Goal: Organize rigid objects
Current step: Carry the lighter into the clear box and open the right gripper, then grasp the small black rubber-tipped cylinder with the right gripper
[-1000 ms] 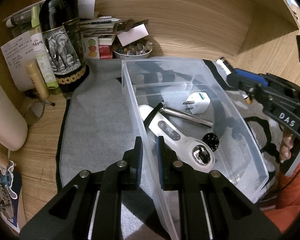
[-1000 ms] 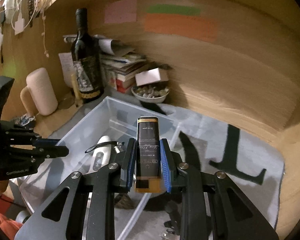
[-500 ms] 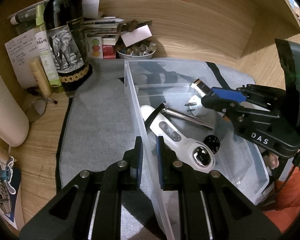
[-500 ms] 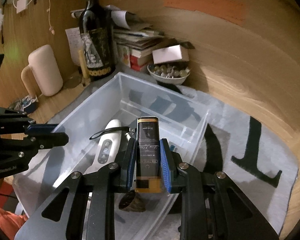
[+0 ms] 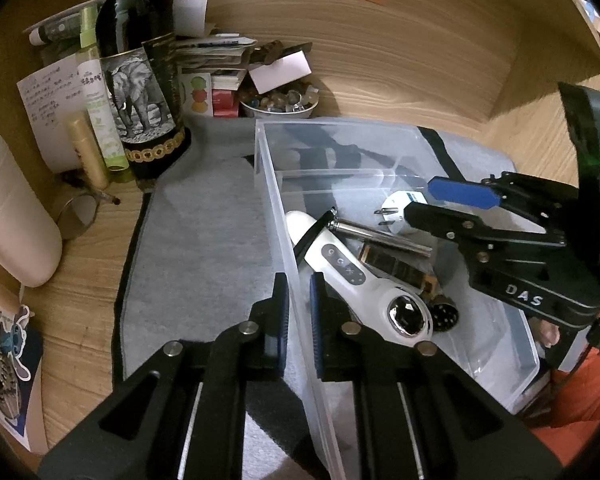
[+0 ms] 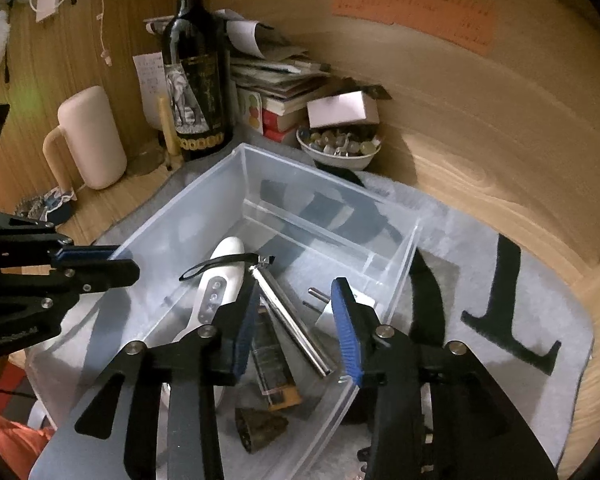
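Observation:
A clear plastic bin (image 5: 270, 184) (image 6: 236, 156) stands on a grey mat. My left gripper (image 5: 298, 300) is shut on the bin's near wall. My right gripper (image 6: 296, 312) is open and empty above the bin; it also shows in the left wrist view (image 5: 440, 204). A dark perfume bottle with a gold cap (image 6: 274, 364) (image 5: 396, 268) lies on the bin floor under the right gripper. Beside it lie a white handheld device (image 5: 348, 276) (image 6: 216, 288), a metal rod (image 5: 380, 236) (image 6: 290, 316), a white plug (image 5: 398, 210) (image 6: 332, 312) and a small dark round piece (image 5: 444, 316) (image 6: 260, 424).
A wine bottle with an elephant label (image 5: 140, 92) (image 6: 196, 92), a bowl of stones (image 5: 280, 100) (image 6: 340, 148), stacked books and papers (image 6: 276, 92) and a cream mug (image 6: 88, 140) stand along the wooden back wall. The grey mat (image 5: 204, 232) lies under the bin.
My right gripper moved down over the bin and opened, letting go of the perfume bottle, which now lies on the bin floor. My left gripper kept its hold on the bin wall.

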`<act>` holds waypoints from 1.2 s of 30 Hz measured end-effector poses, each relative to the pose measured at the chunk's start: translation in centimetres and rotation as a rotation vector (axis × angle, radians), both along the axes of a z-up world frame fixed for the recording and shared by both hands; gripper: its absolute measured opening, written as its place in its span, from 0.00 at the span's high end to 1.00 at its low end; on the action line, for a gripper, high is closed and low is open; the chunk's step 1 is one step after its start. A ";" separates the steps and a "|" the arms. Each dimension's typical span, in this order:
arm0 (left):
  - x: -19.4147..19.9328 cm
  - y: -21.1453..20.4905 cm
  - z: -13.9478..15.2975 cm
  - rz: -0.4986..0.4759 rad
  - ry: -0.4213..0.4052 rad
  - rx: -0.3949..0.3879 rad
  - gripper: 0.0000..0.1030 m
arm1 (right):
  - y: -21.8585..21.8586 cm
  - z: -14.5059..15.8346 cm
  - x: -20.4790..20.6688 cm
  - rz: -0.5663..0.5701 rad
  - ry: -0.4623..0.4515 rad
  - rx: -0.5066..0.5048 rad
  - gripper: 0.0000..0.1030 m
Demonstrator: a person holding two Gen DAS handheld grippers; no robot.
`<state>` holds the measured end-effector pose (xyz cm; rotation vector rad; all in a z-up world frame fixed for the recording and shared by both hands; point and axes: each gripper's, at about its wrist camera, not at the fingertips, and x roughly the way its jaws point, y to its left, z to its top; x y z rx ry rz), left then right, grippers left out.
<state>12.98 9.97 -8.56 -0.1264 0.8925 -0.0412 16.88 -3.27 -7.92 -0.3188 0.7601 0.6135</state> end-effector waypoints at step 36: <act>-0.4 -0.5 -0.1 0.015 -0.013 0.033 0.91 | -12.7 -3.0 -2.7 -0.350 0.095 0.071 0.48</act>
